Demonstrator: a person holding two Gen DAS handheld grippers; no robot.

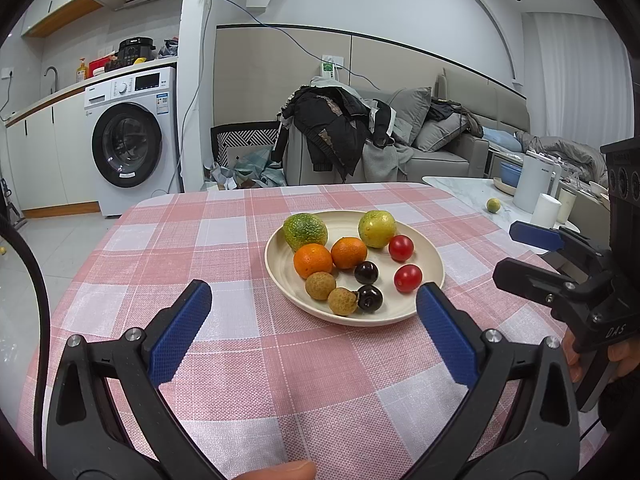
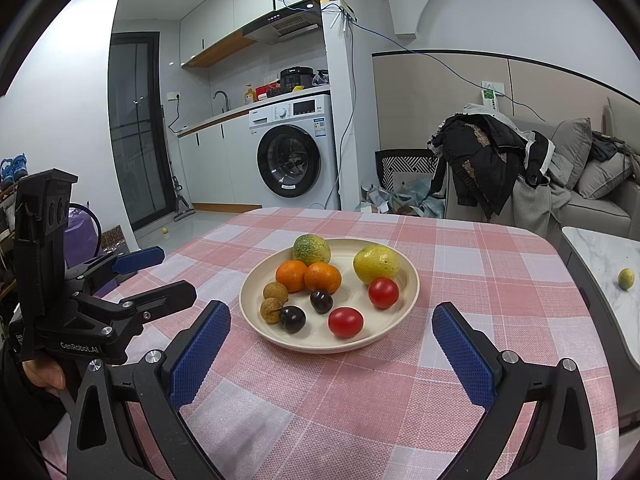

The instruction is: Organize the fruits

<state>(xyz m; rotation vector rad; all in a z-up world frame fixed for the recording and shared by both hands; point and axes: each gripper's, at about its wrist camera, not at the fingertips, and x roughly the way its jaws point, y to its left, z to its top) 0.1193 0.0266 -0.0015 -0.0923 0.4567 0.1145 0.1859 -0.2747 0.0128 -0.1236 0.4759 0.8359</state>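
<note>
Fruits sit paired on the plate [image 2: 408, 280]: tomatoes [image 2: 345, 322] at 5 o'clock; both grippers, left [image 1: 314, 304] and right [image 2: 331, 326], gape empty; sorted or just starting, unclear.

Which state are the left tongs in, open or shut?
Open. The left tongs show their blue pads spread wide apart over the checked tablecloth, with nothing between them, short of the plate.

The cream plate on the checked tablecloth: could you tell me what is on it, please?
On the plate: two green-yellow fruits, two oranges, two tomatoes, two dark fruits, two longans. The fruit hides parts of its surface.
</note>
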